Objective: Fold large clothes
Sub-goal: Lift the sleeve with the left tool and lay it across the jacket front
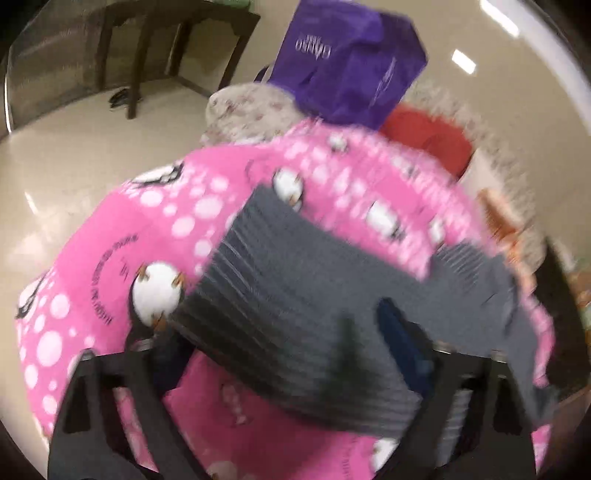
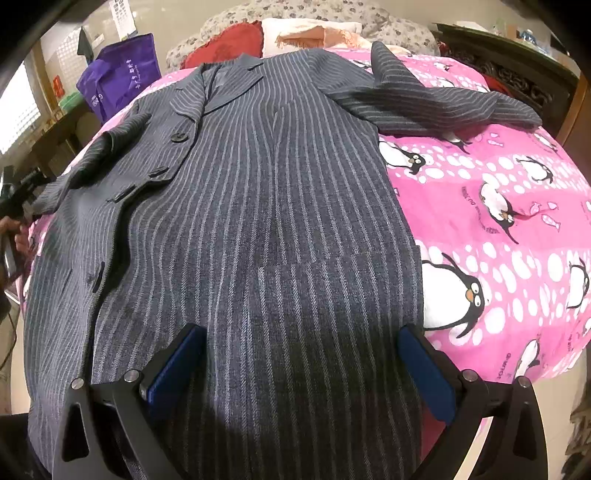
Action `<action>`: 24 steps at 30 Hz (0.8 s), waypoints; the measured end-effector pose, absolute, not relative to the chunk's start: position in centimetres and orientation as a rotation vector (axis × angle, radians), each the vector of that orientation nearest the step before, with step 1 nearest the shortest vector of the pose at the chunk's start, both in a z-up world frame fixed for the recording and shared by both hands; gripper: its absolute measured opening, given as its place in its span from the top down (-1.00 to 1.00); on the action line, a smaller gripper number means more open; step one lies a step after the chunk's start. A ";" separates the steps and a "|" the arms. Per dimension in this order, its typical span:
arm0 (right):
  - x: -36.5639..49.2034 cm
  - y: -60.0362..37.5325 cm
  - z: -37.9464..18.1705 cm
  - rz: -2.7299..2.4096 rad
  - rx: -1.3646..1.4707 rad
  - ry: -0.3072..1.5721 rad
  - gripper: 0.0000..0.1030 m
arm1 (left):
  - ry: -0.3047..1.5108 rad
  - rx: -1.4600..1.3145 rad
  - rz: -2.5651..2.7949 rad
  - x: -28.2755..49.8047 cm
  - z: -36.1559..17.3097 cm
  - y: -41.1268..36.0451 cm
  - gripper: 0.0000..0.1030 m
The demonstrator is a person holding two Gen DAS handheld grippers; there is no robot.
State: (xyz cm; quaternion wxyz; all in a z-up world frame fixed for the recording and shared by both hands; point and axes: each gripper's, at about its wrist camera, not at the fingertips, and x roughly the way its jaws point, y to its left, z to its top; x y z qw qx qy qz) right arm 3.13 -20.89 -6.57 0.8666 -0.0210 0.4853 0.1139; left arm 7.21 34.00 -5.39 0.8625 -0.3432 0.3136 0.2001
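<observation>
A grey pinstriped coat (image 2: 258, 206) lies flat, front up, on a pink penguin-print bedspread (image 2: 498, 206). One sleeve (image 2: 439, 103) is spread out to the right. My right gripper (image 2: 301, 369) is open just above the coat's hem, its blue pads (image 2: 424, 373) apart and empty. In the blurred left wrist view, my left gripper (image 1: 280, 354) is open around the coat's left sleeve (image 1: 295, 295), which lies between the fingers. The left gripper also shows at the left edge of the right wrist view (image 2: 18, 199), by the sleeve end.
A purple bag (image 2: 118, 77) stands beyond the bed's far left corner, also in the left wrist view (image 1: 351, 62). Red (image 2: 229, 44) and peach (image 2: 314, 35) cloths lie at the bed's head. A dark table (image 1: 166, 40) stands on the floor. Dark carved furniture (image 2: 517, 77) flanks the right.
</observation>
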 end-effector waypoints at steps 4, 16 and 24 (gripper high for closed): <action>3.1 -20.8 -6.6 0.230 -0.043 1.008 -1.00 | 0.610 -0.732 0.349 6.9 -4.9 34.1 -0.06; 3.1 -20.7 -6.7 0.227 -0.049 0.995 -1.00 | 0.679 -0.660 0.391 7.5 -5.6 35.6 0.12; 3.1 -20.8 -6.6 0.230 -0.047 0.993 -1.00 | 0.580 -0.514 0.587 7.2 0.4 35.1 0.89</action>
